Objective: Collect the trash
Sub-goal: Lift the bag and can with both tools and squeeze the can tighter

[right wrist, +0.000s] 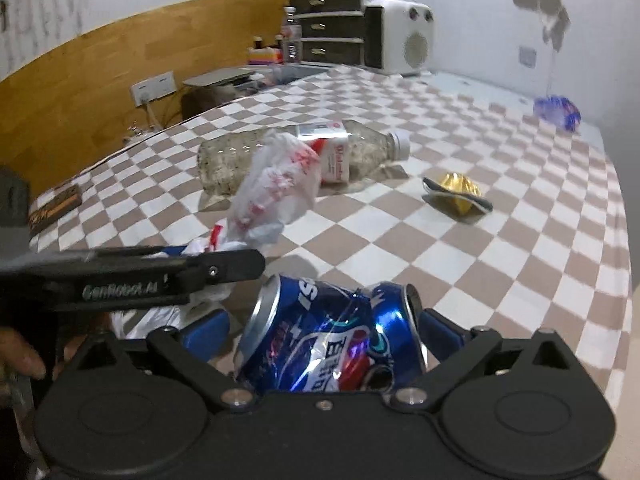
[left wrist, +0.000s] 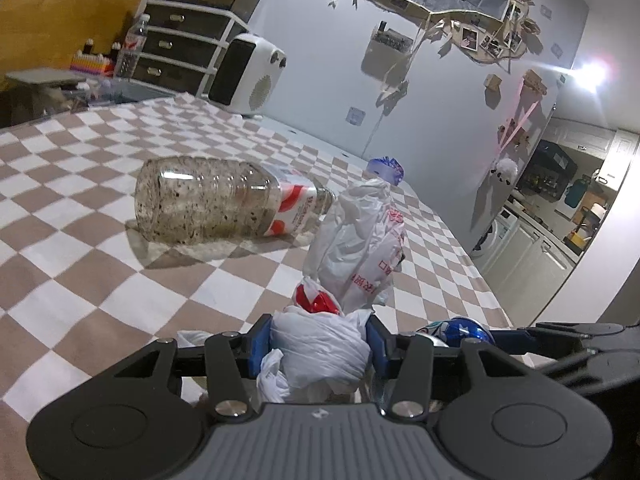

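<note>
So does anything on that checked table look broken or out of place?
Yes. The plastic bottle lies on its side, its inside speckled with grime. The blue can between the right gripper fingers is crushed. A gold wrapper lies crumpled on the checked tablecloth. The left gripper clamps a scrunched white plastic bag.

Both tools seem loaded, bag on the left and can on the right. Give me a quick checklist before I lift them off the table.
1. Left tool shut on the white plastic bag: ok, the bag is bunched between both blue fingers.
2. Right tool shut on the crushed blue can: ok, a finger sits at each end of the can.
3. Space between the tools: not ok, the left tool lies right beside the can.
4. Bag's loose end clear of the dirty plastic bottle: cannot tell, it stands right next to the bottle's neck.
5. Trash left on the checkered tablecloth: not ok, the bottle, gold wrapper and blue wrapper remain.
6. Bin location: cannot tell, none in view.
</note>
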A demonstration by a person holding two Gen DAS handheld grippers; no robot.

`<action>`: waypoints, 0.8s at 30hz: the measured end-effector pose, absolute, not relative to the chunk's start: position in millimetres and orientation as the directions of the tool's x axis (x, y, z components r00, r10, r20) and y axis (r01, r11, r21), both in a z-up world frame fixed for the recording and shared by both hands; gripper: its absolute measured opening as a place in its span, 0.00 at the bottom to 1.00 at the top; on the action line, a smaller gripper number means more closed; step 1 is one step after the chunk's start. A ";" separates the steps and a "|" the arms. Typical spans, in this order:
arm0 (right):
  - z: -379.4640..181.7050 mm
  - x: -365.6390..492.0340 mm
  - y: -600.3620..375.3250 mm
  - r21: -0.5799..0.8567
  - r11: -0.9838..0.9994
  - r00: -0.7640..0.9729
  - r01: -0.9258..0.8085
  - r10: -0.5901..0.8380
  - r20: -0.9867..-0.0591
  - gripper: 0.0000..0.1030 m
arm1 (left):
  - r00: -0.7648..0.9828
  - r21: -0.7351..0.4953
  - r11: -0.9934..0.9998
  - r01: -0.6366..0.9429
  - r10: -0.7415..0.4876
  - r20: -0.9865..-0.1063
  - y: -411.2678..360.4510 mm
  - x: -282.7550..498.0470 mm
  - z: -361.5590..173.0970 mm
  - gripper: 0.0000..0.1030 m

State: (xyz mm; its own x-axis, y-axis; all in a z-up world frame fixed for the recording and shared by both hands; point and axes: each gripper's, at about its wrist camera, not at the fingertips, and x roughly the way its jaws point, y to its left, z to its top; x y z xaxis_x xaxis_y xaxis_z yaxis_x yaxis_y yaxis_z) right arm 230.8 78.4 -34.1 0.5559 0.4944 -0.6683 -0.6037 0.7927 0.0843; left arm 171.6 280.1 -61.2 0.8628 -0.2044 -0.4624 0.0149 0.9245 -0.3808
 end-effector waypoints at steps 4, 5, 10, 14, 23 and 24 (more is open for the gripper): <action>-32.5 232.3 76.5 0.088 0.828 0.583 -0.554 0.462 -0.668 0.86 | 0.861 -0.373 0.928 -0.002 -0.188 -0.472 279.6 168.0 -55.5 0.48; -32.5 229.9 76.5 0.075 0.828 0.588 -0.555 0.454 -0.669 0.86 | 0.861 -0.368 0.930 -0.008 -0.181 -0.476 278.9 165.7 -54.0 0.48; -28.8 213.8 67.7 0.045 0.836 0.617 -0.547 0.439 -0.653 0.77 | 0.855 -0.347 0.937 -0.043 -0.145 -0.498 275.2 153.2 -49.8 0.48; -23.1 207.3 52.8 0.065 0.845 0.630 -0.531 0.445 -0.636 0.73 | 0.854 -0.321 0.945 -0.069 -0.110 -0.508 269.5 140.3 -45.6 0.48; -17.0 184.1 31.1 0.073 0.845 0.637 -0.530 0.453 -0.624 0.66 | 0.862 -0.272 0.960 -0.072 -0.077 -0.501 247.5 113.9 -32.4 0.48; -16.7 180.2 29.6 0.066 0.844 0.639 -0.533 0.452 -0.622 0.66 | 0.863 -0.269 0.961 -0.071 -0.076 -0.500 245.4 111.6 -31.4 0.48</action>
State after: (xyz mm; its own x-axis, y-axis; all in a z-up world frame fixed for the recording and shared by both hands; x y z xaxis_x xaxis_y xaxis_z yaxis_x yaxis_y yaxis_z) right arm 180.2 29.6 -16.7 0.6391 0.4522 -0.6221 -0.5326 0.8438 0.0662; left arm 111.6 245.4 -31.4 0.8629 -0.0759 -0.4997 -0.0712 0.9606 -0.2688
